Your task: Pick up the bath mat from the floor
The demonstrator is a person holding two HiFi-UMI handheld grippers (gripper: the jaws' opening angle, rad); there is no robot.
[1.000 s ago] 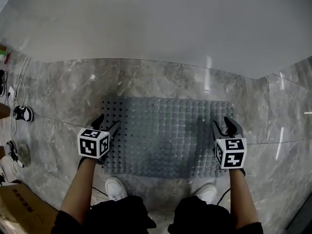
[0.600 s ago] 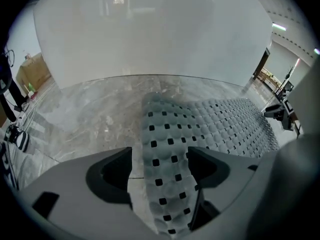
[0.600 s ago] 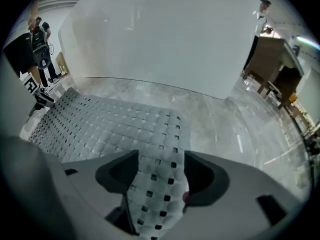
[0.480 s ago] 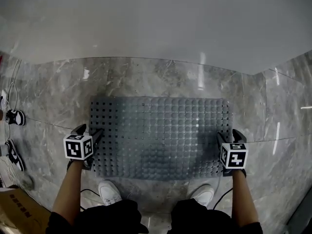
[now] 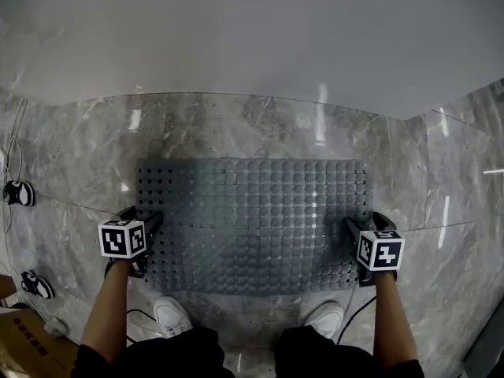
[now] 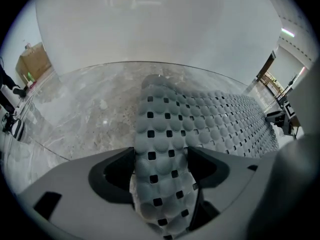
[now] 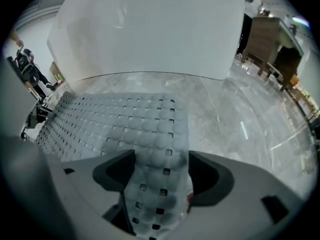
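Observation:
A grey perforated bath mat [image 5: 252,223] lies flat on the marble floor in the head view. My left gripper [image 5: 142,215] sits at its left edge and my right gripper [image 5: 368,221] at its right edge. In the left gripper view a raised strip of the mat [image 6: 165,134] runs between the wide-spread jaws of the left gripper [image 6: 160,156]. In the right gripper view the mat's edge [image 7: 150,134] lies between the jaws of the right gripper [image 7: 161,159], which are opening. Neither pair of jaws visibly clamps the mat.
A pale wall panel [image 5: 252,38] rises just beyond the mat. The person's white shoes [image 5: 169,313] [image 5: 327,315] stand at the mat's near edge. Other shoes [image 5: 17,193] and a cardboard box [image 5: 24,353] lie far left. Wooden furniture [image 7: 265,39] stands far right.
Both grippers slid outward from over the mat to its side edges and slightly nearer the person. The mat now spreads wider to the left. Both pairs of jaws stand wider apart.

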